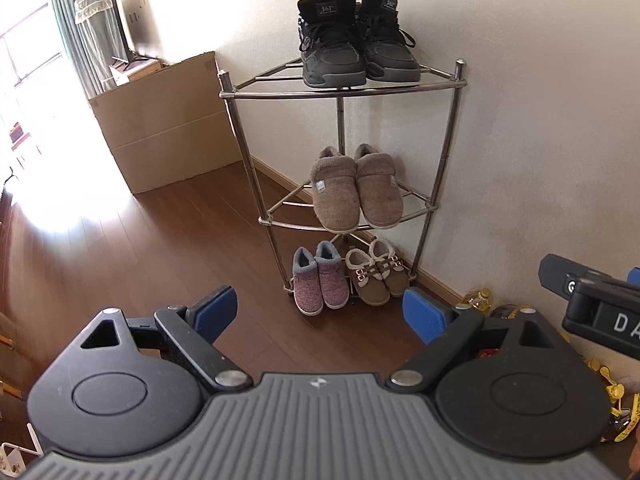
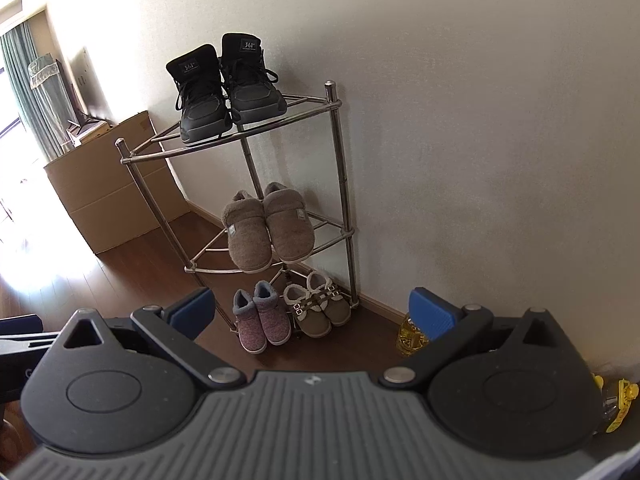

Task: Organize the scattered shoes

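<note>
Both jaws are standing spread and empty, the left gripper [image 1: 320,312] and right gripper [image 2: 312,312] hovering before the three-tier chrome corner rack [image 1: 344,90]. Black lace-up sneakers [image 1: 356,40] are sitting on its top shelf, tan fleece slippers [image 1: 356,188] in the middle, small pink knit boots [image 1: 320,280] and brown strapped shoes [image 1: 378,276] at the bottom, all toes pointing outward from the wall.

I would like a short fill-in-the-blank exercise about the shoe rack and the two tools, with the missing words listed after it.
1. The black sneakers stand on the ___ shelf of the metal rack.
2. The brown slippers rest on the ___ shelf.
3. The number of pairs at the bottom of the rack is ___.
4. The left tool and the right tool are both ___ and hold nothing.

Missing words: top; middle; two; open
</note>
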The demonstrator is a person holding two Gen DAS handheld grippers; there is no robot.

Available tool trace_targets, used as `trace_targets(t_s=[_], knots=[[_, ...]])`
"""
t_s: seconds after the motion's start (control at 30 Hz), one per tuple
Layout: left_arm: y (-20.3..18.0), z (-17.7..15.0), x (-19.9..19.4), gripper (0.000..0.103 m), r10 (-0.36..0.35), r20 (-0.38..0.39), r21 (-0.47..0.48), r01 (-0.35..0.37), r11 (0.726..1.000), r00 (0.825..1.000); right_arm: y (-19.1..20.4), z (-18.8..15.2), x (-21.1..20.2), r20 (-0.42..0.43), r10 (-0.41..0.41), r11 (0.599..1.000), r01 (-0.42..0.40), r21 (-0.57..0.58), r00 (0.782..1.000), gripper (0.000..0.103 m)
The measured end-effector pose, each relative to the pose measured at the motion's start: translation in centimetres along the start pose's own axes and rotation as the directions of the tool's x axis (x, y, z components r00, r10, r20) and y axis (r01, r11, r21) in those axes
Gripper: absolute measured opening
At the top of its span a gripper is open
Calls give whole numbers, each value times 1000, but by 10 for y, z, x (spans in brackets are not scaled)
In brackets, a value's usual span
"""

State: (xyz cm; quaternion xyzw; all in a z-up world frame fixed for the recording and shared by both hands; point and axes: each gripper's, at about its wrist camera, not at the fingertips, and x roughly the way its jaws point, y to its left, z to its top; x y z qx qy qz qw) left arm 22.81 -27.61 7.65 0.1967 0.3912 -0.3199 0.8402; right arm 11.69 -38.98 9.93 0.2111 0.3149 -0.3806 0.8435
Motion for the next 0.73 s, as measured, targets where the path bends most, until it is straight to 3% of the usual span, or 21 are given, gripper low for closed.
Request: trace_targets(t_s=[0.2,0.57,0.73], knots=[[0,8,7,92,-49,-5,-12,49,999,999,6,-1,0,-5,-17,1000,17,-25,1000,102],[-11,16,6,93,-67,15,26,67,997,998,-4,-3,-10,2,-35,999,35,-20,999,102],[-15,16,1,98,-71,36,47,69,997,997,-8,-5,-14,2,-39,999,39,-21,999,102]])
